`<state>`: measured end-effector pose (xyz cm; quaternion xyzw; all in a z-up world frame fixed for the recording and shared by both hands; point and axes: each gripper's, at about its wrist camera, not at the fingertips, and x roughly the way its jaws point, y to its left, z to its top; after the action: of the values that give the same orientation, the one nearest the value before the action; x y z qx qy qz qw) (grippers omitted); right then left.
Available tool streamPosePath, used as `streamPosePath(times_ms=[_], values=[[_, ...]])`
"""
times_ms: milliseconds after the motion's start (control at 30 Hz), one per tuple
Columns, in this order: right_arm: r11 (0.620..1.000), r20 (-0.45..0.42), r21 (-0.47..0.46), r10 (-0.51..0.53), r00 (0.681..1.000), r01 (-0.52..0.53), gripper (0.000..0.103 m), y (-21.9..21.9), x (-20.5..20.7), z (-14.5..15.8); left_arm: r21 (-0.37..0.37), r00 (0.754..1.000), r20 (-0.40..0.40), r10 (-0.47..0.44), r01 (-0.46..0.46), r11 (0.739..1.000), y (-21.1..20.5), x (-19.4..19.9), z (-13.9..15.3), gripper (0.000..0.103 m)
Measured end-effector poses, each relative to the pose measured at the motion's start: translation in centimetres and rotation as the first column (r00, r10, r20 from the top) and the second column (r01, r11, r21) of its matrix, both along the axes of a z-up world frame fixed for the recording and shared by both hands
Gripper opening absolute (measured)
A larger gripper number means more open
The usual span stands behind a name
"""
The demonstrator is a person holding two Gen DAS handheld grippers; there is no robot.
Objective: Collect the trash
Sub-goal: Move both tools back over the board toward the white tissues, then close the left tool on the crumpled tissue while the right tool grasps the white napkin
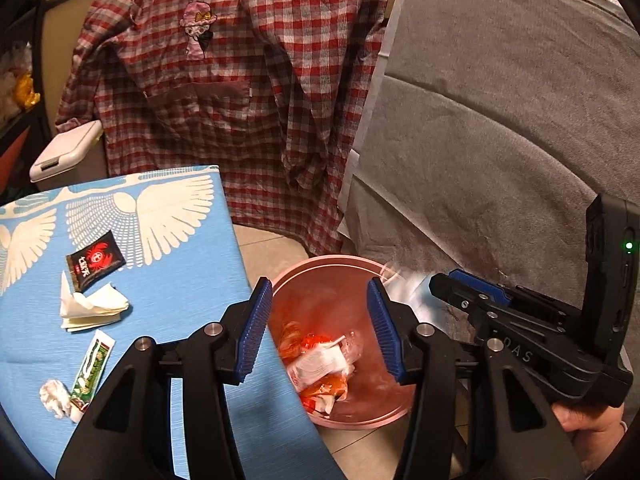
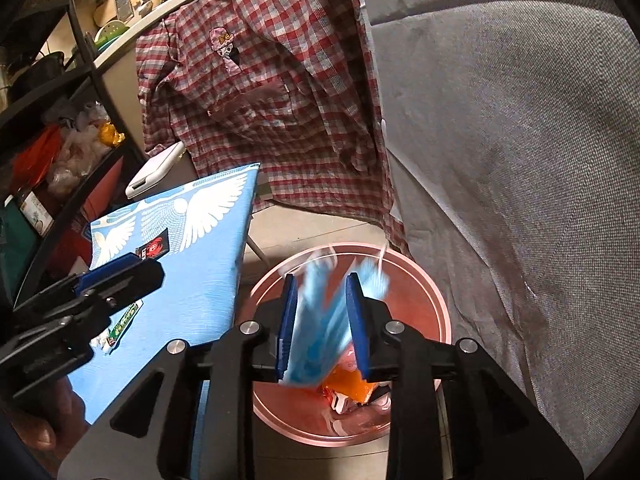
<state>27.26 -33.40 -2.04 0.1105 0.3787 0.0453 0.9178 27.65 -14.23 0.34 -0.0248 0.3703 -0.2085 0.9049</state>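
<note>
A pink trash bin stands on the floor beside a blue-clothed table and holds orange and white wrappers. My left gripper hangs open over the bin's near edge with nothing between its fingers. My right gripper is over the bin. Its jaws stand apart, and a blurred blue face mask sits loosely between them. On the table lie a black sachet, folded tissues, a green and white tube and a crumpled tissue.
A red checked shirt hangs behind the bin. A grey covered sofa rises close on the right. A white lidded bin stands behind the table, and a black shelf full of goods is at the far left.
</note>
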Motion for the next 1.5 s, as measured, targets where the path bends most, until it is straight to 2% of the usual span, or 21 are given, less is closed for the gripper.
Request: streamPosePath(times_ms=[167, 267, 500, 700, 867, 933, 1067, 1267, 1500], values=[[1.0, 0.01, -0.011, 0.008, 1.0, -0.008, 0.03, 0.5, -0.2, 0.3, -0.003, 0.999, 0.017, 0.027, -0.027, 1.0, 2.5, -0.7, 1.0, 0.048], [1.0, 0.018, -0.012, 0.014, 1.0, -0.014, 0.03, 0.9, -0.5, 0.6, -0.009, 0.998, 0.033, 0.052, -0.052, 0.999, 4.4, -1.0, 1.8, 0.042], [0.999, 0.063, 0.006, 0.043, 0.997, -0.043, 0.03, 3.3, -1.4, 2.2, -0.031, 0.988, 0.069, 0.138, -0.136, 0.99, 10.8, -2.0, 3.6, 0.029], [0.994, 0.098, 0.015, 0.102, 0.99, -0.104, 0.029, 6.9, -1.5, 2.9, -0.02, 0.971, 0.07, 0.229, -0.228, 0.973, 17.3, -2.9, 3.4, 0.028], [0.984, 0.117, 0.033, 0.172, 0.978, -0.177, 0.016, 10.0, -1.3, 2.9, 0.012, 0.958, 0.039, 0.284, -0.285, 0.959, 22.1, -3.5, 1.8, 0.028], [0.98, 0.123, 0.032, 0.193, 0.973, -0.198, 0.014, 11.1, -1.3, 2.9, 0.021, 0.956, 0.022, 0.293, -0.293, 0.956, 23.5, -3.7, 1.0, 0.028], [0.968, 0.134, 0.034, 0.242, 0.961, -0.249, 0.014, 13.7, -1.0, 2.7, 0.037, 0.958, -0.024, 0.284, -0.283, 0.958, 25.4, -3.7, -1.1, 0.028], [0.954, 0.125, 0.024, 0.294, 0.947, -0.3, 0.014, 16.5, -0.3, 1.9, 0.076, 0.967, -0.075, 0.244, -0.238, 0.968, 25.6, -3.3, -4.0, 0.028], [0.936, 0.11, -0.003, 0.349, 0.931, -0.351, 0.014, 19.0, 0.5, 0.4, 0.098, 0.965, -0.128, 0.23, -0.219, 0.971, 25.9, -1.9, -6.8, 0.028]])
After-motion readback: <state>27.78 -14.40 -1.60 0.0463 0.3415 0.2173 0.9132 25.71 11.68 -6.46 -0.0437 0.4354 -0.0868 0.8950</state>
